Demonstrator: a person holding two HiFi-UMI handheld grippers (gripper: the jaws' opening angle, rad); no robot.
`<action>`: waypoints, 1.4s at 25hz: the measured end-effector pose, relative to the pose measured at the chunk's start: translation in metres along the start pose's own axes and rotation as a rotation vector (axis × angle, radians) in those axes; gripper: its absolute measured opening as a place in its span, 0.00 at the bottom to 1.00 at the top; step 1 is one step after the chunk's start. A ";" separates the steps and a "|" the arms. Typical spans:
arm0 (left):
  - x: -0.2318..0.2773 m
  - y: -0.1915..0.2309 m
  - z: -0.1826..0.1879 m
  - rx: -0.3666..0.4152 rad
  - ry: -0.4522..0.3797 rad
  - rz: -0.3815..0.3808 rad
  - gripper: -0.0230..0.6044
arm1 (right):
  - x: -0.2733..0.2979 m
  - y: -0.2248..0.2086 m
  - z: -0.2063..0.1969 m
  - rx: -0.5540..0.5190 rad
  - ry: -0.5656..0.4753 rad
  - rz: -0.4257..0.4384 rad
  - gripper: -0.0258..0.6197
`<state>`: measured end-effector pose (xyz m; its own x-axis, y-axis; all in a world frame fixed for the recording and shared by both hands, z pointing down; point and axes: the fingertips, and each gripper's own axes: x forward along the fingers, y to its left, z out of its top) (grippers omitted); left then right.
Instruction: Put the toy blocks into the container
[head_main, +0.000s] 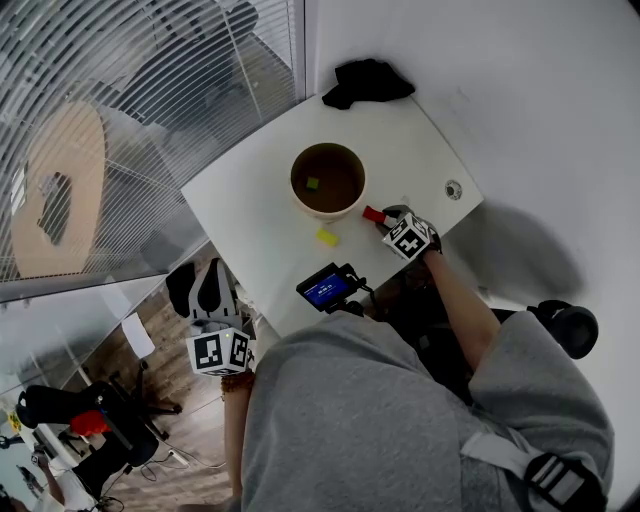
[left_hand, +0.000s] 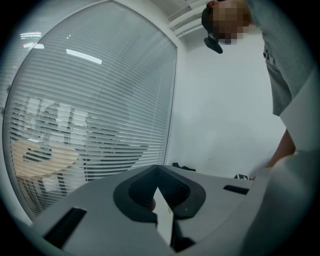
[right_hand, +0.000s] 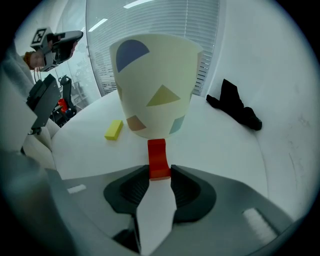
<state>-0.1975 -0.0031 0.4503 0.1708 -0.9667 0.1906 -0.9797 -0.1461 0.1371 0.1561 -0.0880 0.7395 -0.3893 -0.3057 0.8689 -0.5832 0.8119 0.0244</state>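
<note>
A cream container (head_main: 352, 196) with coloured shapes on its side stands mid-table, a small green block (head_main: 313, 183) lying inside it. Just to its right, my right gripper (head_main: 386, 216) is shut on a red block (head_main: 374, 213). In the right gripper view the red block (right_hand: 158, 159) is pinched between the jaw tips of my right gripper (right_hand: 160, 174), right in front of the container (right_hand: 155, 85). A yellow block (head_main: 327, 237) lies loose on the table near the container's front; it is also the yellow block (right_hand: 114, 129) seen from the right gripper. My left gripper (head_main: 210, 292) hangs off the table's near-left side, jaws together and empty (left_hand: 159, 175).
The white table (head_main: 250, 200) is small, with walls close by on its far side and right. A black cloth (head_main: 367, 80) lies at its far corner, a black device with a blue screen (head_main: 328, 288) at the near edge, and a small round fitting (head_main: 453, 189) at the right. Window blinds (head_main: 150, 90) run along the left.
</note>
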 end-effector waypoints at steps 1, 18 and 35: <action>0.000 0.000 0.001 0.000 0.001 0.000 0.05 | -0.001 -0.004 0.000 0.005 0.001 -0.008 0.26; 0.000 0.004 0.001 -0.007 -0.006 0.013 0.05 | -0.044 -0.069 0.054 0.084 -0.154 -0.162 0.26; 0.001 0.003 0.000 -0.005 -0.004 0.010 0.05 | -0.134 -0.093 0.184 0.078 -0.462 -0.273 0.26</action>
<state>-0.2003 -0.0045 0.4506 0.1604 -0.9689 0.1881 -0.9808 -0.1352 0.1402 0.1308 -0.2139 0.5297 -0.4787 -0.7018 0.5275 -0.7518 0.6380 0.1667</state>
